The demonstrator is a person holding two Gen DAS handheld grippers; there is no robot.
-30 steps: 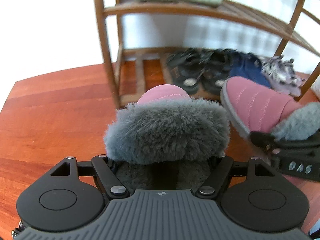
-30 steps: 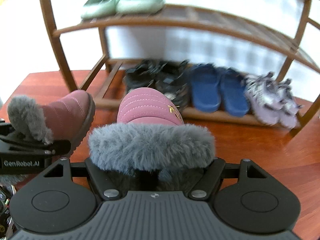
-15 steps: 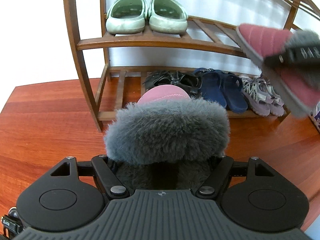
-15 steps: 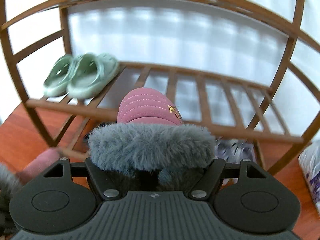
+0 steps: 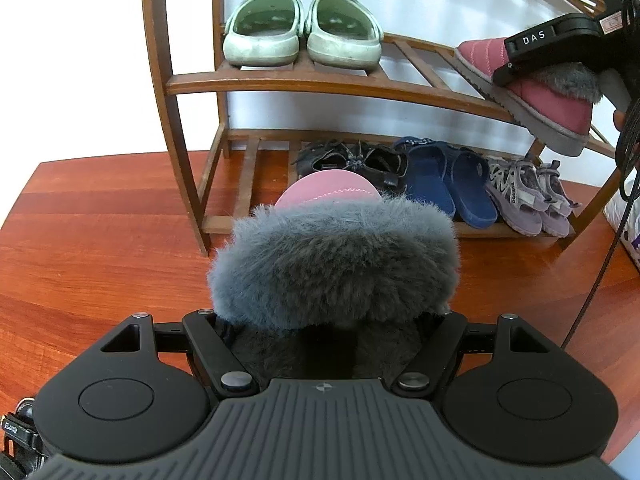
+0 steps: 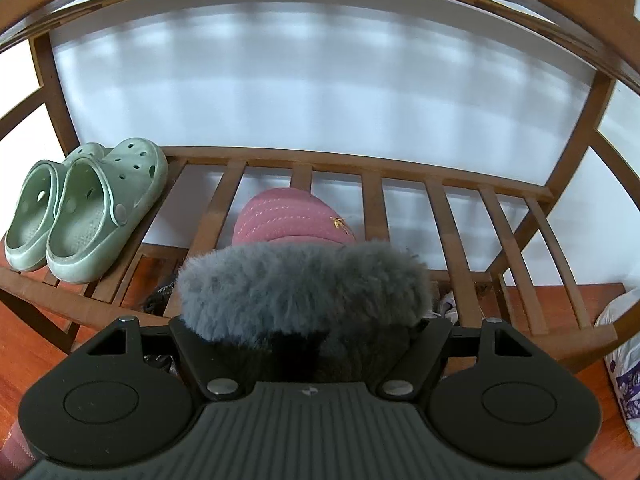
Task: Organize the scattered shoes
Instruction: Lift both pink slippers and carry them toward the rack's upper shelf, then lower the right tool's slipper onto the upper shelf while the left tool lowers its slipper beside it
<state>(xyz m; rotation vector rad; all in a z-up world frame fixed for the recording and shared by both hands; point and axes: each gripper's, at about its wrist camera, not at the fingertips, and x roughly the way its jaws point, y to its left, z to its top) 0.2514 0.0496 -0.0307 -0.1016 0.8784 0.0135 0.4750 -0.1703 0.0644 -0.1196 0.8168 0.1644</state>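
Observation:
My left gripper (image 5: 332, 332) is shut on the grey fur cuff of a pink slipper (image 5: 328, 196), held above the red wood floor in front of the wooden shoe rack (image 5: 280, 80). My right gripper (image 6: 300, 332) is shut on the matching pink slipper (image 6: 292, 216), whose toe points over the slats of the middle shelf (image 6: 452, 220). In the left wrist view that second slipper (image 5: 552, 104) hangs tilted at the shelf's right end under the right gripper (image 5: 552, 52). I cannot tell whether its sole touches the shelf. The fur hides both grippers' fingertips.
Pale green clogs (image 5: 300, 28) (image 6: 80, 208) stand at the left of the middle shelf. The bottom shelf holds black shoes (image 5: 352, 160), blue slippers (image 5: 444, 180) and grey-purple sandals (image 5: 528, 196). A white bag (image 6: 620, 360) lies on the floor right of the rack.
The right gripper has carried its slipper up from floor level to over the middle shelf. The left gripper has drawn back and risen a little with its slipper, then held still.

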